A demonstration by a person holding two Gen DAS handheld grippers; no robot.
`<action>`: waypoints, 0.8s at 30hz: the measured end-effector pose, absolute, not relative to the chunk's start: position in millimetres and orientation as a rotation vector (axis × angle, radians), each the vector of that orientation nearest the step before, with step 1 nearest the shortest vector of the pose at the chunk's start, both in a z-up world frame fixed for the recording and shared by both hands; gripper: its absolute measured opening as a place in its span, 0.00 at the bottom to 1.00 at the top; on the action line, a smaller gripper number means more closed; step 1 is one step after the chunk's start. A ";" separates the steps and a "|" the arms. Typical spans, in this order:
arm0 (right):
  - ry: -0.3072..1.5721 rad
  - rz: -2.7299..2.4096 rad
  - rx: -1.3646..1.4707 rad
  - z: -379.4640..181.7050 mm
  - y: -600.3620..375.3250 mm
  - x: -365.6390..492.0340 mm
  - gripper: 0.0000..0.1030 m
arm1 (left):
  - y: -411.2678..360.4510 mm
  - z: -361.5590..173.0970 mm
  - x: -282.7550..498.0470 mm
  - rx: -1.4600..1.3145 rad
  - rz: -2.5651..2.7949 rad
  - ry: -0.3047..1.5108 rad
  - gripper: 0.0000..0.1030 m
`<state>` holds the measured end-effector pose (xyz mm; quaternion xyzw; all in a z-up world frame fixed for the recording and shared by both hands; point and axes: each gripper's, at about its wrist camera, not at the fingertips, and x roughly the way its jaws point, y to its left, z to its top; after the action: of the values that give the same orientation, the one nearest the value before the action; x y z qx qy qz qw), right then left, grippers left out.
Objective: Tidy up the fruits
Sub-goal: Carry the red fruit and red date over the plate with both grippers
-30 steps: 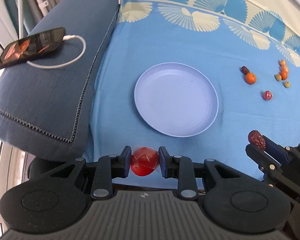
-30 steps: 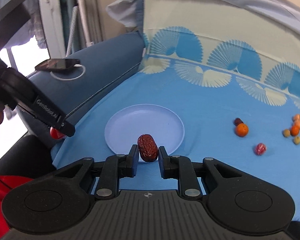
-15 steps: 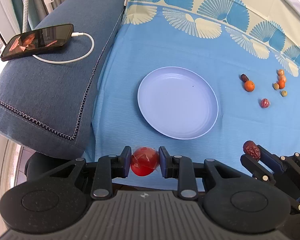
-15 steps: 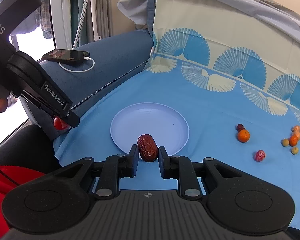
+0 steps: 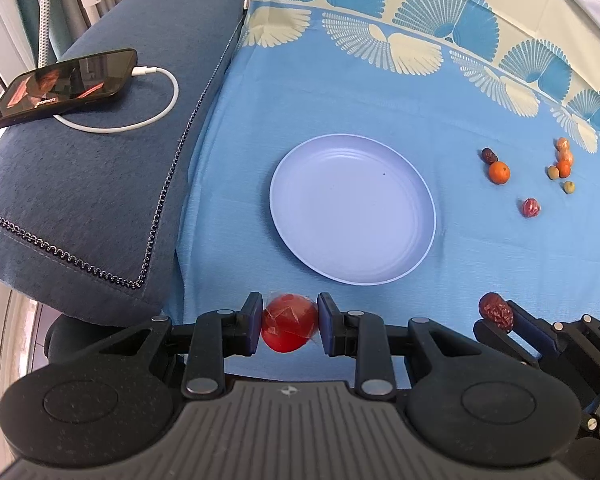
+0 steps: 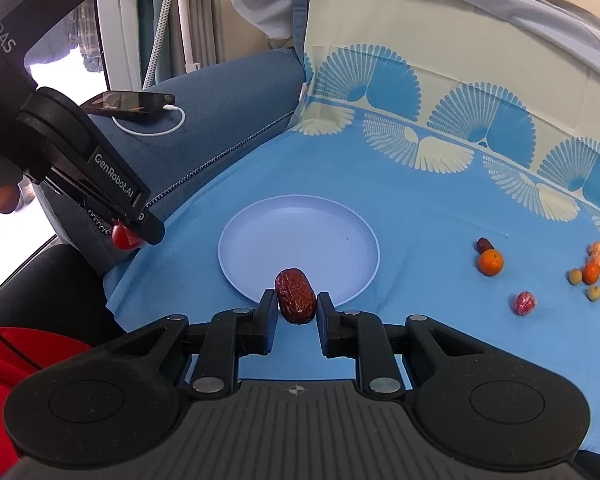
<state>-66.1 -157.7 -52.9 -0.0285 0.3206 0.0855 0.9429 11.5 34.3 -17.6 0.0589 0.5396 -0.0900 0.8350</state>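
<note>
My left gripper [image 5: 290, 322] is shut on a red wrapped fruit [image 5: 289, 323], held near the cloth's front edge, short of the empty pale blue plate [image 5: 422, 196]. My right gripper [image 6: 297, 306] is shut on a wrinkled brown date [image 6: 296, 295], just before the plate's near rim [image 6: 228, 268]. The date also shows in the left wrist view [image 5: 496, 311], and the red fruit in the right wrist view [image 6: 125, 237]. Loose fruits lie right of the plate: an orange [image 6: 491, 262], a dark date [image 6: 485, 245], a red wrapped one [image 6: 524, 303] and several small ones [image 6: 592, 272].
A blue patterned cloth [image 5: 340, 92] covers the surface. A dark blue cushion [image 5: 80, 168] lies at the left with a phone [image 5: 64, 86] and white cable [image 5: 156, 108] on it. A black chair and red cloth [image 6: 16, 368] lie below left.
Both grippers have drawn back and risen a little, so the plate and fruits look farther away. Each keeps its fruit; the jaws have not changed.
</note>
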 end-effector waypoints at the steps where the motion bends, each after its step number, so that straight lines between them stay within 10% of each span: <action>1: 0.656 0.175 -0.058 -53.1 -158.1 -65.2 0.21 | 33.8 -18.3 12.7 0.125 -0.191 1.144 0.32; 24: 0.702 0.190 -0.044 -69.6 -160.8 0.8 0.21 | -12.2 -45.2 86.6 0.136 -0.235 1.148 0.32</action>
<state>0.8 -160.8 -69.6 -0.0217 0.3431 0.0930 0.9344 86.6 -12.2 -45.2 0.0643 0.5413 -0.1110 0.8310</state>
